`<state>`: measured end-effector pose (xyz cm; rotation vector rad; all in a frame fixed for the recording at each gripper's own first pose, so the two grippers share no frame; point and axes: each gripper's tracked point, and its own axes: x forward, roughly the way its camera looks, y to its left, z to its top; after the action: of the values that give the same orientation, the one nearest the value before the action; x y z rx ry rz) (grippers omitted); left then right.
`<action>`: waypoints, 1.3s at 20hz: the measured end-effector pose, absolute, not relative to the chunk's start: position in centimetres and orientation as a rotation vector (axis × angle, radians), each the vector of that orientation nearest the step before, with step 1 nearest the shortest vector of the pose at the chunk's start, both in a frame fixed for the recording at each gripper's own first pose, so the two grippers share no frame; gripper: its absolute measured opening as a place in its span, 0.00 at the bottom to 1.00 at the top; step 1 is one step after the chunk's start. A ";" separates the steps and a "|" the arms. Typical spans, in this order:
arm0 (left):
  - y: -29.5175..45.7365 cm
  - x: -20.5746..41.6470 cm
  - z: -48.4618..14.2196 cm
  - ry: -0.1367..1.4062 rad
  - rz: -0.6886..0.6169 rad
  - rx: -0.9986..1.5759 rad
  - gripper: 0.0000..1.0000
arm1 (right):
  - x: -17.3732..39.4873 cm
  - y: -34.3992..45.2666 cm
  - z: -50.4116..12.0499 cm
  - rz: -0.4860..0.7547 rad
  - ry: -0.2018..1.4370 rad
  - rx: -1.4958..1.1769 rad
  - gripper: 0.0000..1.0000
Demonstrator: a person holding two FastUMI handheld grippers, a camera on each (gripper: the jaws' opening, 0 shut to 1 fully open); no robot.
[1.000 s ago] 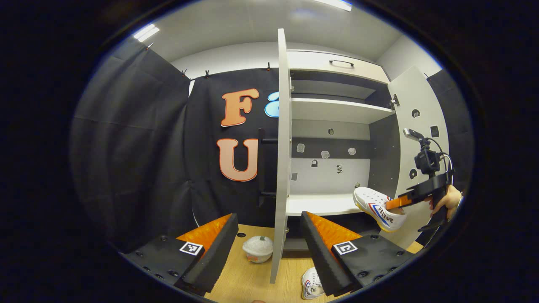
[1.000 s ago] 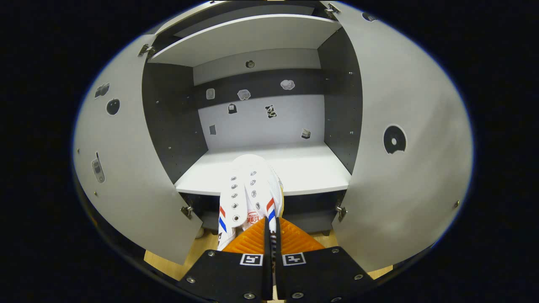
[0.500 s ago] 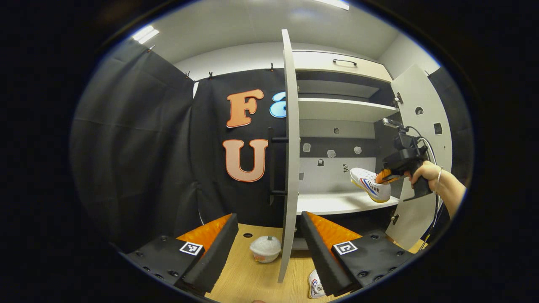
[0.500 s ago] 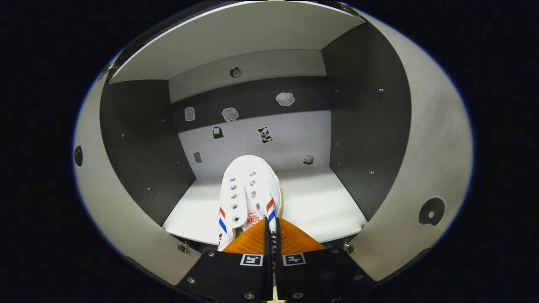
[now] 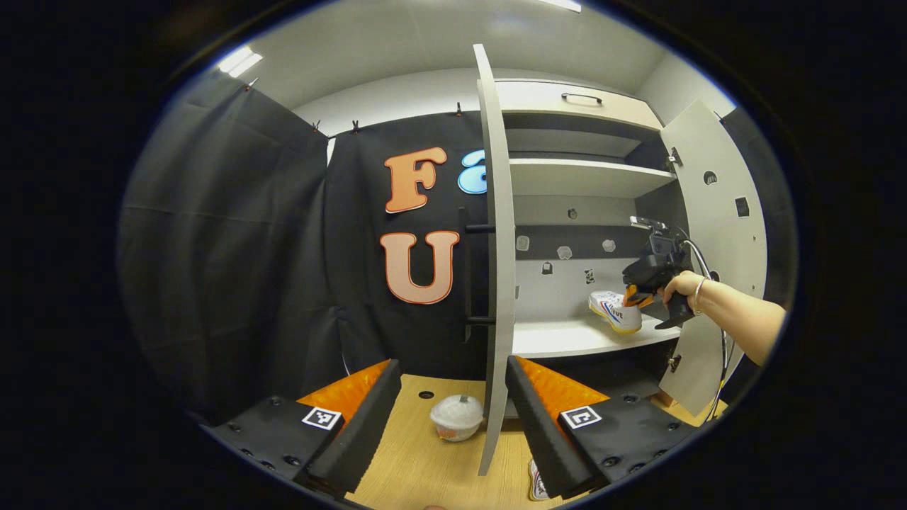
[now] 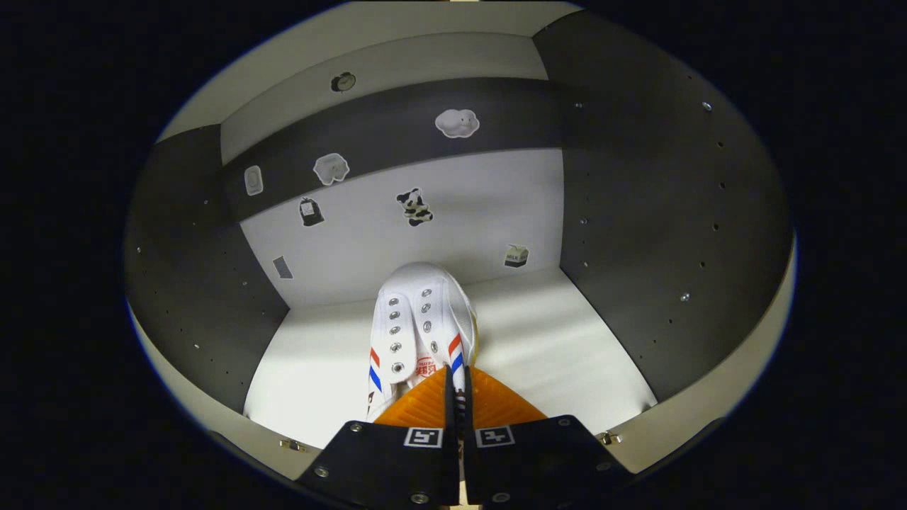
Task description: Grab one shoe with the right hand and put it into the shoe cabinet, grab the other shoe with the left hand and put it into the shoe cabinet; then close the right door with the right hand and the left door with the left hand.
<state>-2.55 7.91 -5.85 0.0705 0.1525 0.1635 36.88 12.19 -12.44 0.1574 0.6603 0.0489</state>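
The right gripper (image 6: 457,397), fingers clamped on the heel of a white canvas shoe with red-and-blue stripes (image 6: 418,322), holds it toe-first toward the grey shoe cabinet's (image 6: 623,234) back wall, while the left gripper's (image 5: 453,411) fingers stand apart.

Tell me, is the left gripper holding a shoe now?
No, the left gripper is open and holds nothing; the second shoe lies on the floor beside it.
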 end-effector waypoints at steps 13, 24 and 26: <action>6.4 -1.8 -7.3 0.177 0.136 0.066 0.97 | 37.4 11.4 -12.5 0.052 0.632 0.172 0.12; 1.9 -1.7 -9.7 0.219 0.030 0.037 0.94 | 25.3 9.9 -2.1 0.126 0.301 0.094 0.38; 0.9 -1.7 -10.5 0.230 0.007 0.027 0.94 | 22.3 9.2 -0.7 0.137 0.259 0.089 0.48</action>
<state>-1.72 0.94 -10.48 0.0272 0.2301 0.0072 22.26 9.17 -0.74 0.0895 0.2594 0.1369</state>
